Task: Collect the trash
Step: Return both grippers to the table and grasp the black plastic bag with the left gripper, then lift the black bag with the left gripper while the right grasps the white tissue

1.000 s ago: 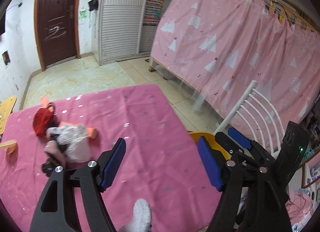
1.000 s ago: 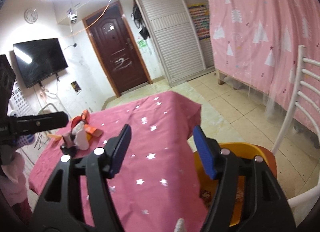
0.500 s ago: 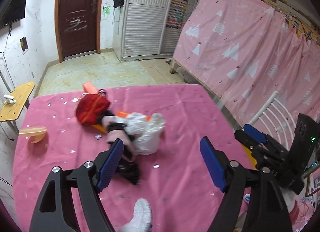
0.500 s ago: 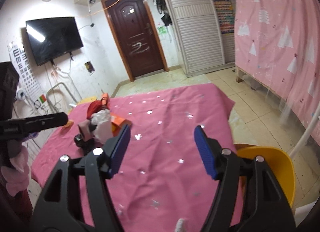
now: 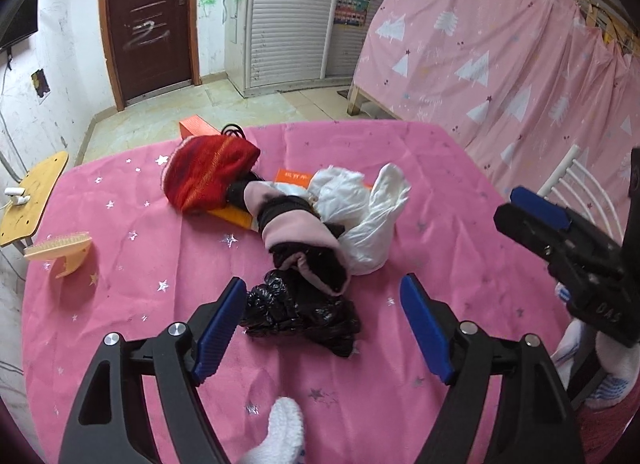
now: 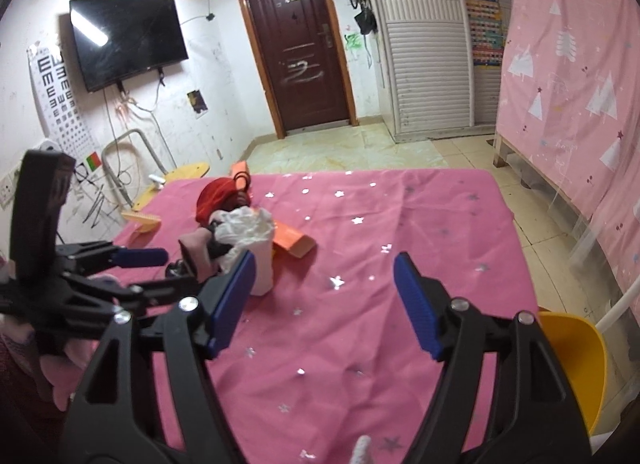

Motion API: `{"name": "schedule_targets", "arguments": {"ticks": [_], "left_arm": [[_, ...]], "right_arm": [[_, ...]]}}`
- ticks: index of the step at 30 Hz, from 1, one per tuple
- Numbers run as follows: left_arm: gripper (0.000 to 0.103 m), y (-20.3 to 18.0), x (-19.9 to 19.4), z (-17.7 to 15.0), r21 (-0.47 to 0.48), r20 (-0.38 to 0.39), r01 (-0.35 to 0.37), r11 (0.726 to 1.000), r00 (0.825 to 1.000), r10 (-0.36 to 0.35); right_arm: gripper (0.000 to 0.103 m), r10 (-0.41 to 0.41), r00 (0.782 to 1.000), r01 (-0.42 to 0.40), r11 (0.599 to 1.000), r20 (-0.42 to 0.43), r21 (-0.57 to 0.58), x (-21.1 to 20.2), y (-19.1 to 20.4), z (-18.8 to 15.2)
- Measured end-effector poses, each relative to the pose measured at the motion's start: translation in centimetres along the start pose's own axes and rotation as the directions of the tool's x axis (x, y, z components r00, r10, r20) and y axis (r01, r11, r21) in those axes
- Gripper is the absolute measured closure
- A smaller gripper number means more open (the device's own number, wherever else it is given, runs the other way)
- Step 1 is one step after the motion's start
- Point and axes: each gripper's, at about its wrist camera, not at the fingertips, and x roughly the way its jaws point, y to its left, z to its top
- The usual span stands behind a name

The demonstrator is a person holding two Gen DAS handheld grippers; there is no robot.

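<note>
A crumpled black plastic bag (image 5: 300,314) lies on the pink tablecloth (image 5: 420,192), between and just beyond my left gripper's (image 5: 324,318) open blue pads. Behind it lie a pink-and-black garment (image 5: 298,234), a white plastic bag (image 5: 362,204), a red knit item (image 5: 208,172) and an orange packet (image 5: 240,218). My right gripper (image 6: 324,300) is open and empty over bare cloth, right of the pile; the white bag (image 6: 256,240) shows past its left finger. The right gripper also shows in the left wrist view (image 5: 536,220).
A yellow bin (image 6: 576,364) stands by the table's right edge beside a white chair (image 5: 576,180). An orange comb-like piece (image 5: 60,250) lies at the table's left. An orange box (image 5: 198,128) sits at the far edge. A pink curtain hangs at right.
Both grippers have swung left from the yellow bin toward the pile. The left gripper has come close to the black bag. Both stay open.
</note>
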Motion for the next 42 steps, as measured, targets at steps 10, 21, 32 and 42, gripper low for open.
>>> {"name": "schedule_targets", "arguments": {"ticks": [10,21,32,42], "left_arm": [[0.032,0.0,2.1,-1.0,0.092,0.003,-0.013,0.996,1.000,0.013],[0.074,1.8,0.4,-2.4,0.069,0.039,0.005,0.998,0.999,-0.008],[0.074,4.0,-2.7,-4.0,0.010,0.081,0.023,1.000,0.996,-0.024],[0.074,4.6,-4.8,-4.2,-0.022,0.118,0.017,1.000,0.993,-0.015]], "right_arm": [[0.032,0.027,0.998,-0.030,0.998,-0.052,-0.054,2.9,3.1,0.7],[0.029,0.062,0.992,-0.069,0.996,-0.108,-0.061,6.2,5.4,1.1],[0.079,0.032,0.987,-0.049,0.993,-0.158,-0.104,7.8,7.3,0.5],[0.082,0.056,0.996,-0.059,0.997,-0.063,-0.057,3.8,6.1,1.0]]}}
